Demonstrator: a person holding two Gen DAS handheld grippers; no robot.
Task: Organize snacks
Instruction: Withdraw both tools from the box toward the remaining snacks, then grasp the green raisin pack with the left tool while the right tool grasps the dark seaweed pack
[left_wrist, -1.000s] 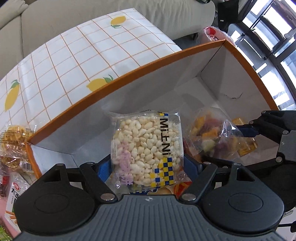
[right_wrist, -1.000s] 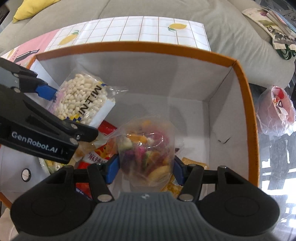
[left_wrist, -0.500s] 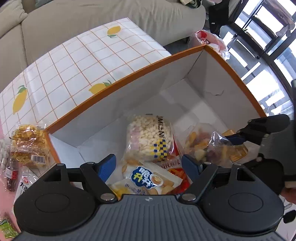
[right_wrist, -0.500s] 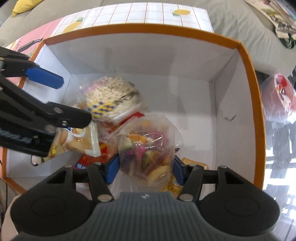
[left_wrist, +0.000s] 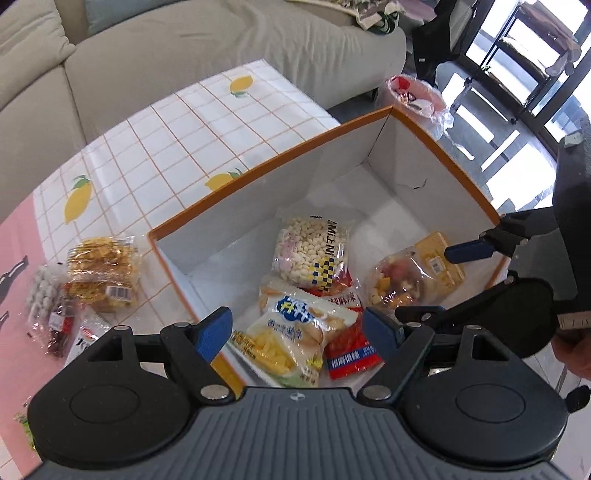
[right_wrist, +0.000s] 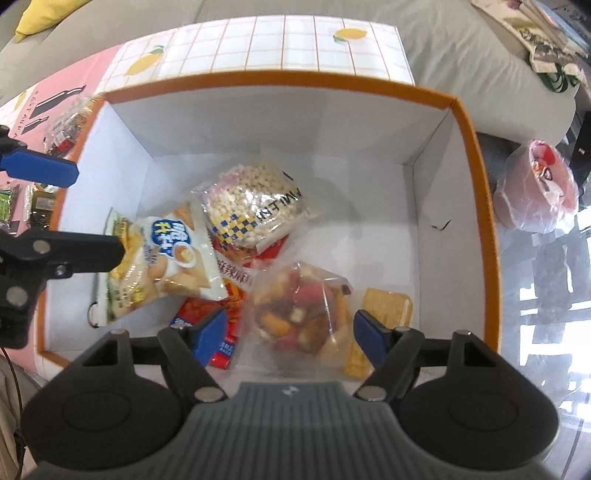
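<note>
A white cardboard box (left_wrist: 266, 168) with an orange rim holds the snacks. Inside lie a clear bag of white puffs (left_wrist: 312, 251), a white bag with a blue logo (left_wrist: 295, 332), a red packet (left_wrist: 351, 350), a clear bag of mixed dried fruit (right_wrist: 303, 314) and a yellow cracker packet (right_wrist: 388, 306). My left gripper (left_wrist: 297, 332) hangs open above the box with nothing in it. My right gripper (right_wrist: 290, 336) is over the fruit bag, jaws opening. The bag rests on the box floor between the blue pads (right_wrist: 371, 338), which stand clear of it.
Several loose snack bags (left_wrist: 101, 273) lie on the lemon-print tablecloth (left_wrist: 177, 129) left of the box. A pink plastic bag (right_wrist: 535, 192) sits on the floor beyond the box's right wall. A grey sofa (left_wrist: 184, 44) runs behind the table.
My left gripper let go of the puff bag, which dropped into the box, and then rose. My right gripper opened off the fruit bag, which now lies on the box floor.
</note>
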